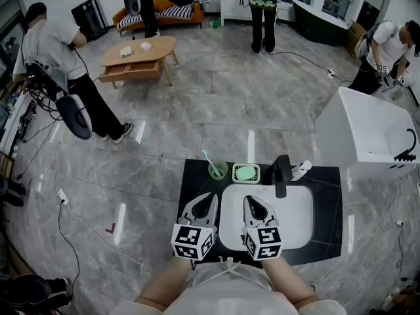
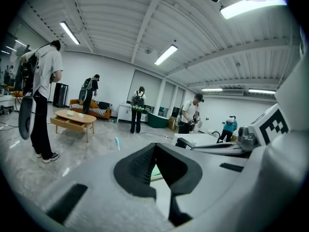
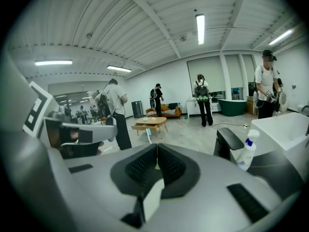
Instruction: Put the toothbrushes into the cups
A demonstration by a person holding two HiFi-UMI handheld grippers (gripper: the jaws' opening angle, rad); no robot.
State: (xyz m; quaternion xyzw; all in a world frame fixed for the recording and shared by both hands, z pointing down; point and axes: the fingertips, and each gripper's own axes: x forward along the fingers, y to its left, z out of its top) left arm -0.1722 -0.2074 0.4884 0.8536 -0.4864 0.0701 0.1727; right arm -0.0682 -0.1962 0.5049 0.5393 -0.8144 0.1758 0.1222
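Closed tongs point(image 1: 209, 199) point(image 1: 253, 203) — toothbrush point(image 1: 207, 157) in cup point(image 1: 220, 174)

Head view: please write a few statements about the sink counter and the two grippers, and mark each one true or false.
1. A toothbrush stands in the green cup. True.
2. The left gripper holds a toothbrush. False: its jaws are shut on nothing.
3. The faucet is white. False: it is black.
4. A spray bottle is to the right of the faucet. True.
5. The right gripper is wide open. False: its jaws are shut and hold nothing.
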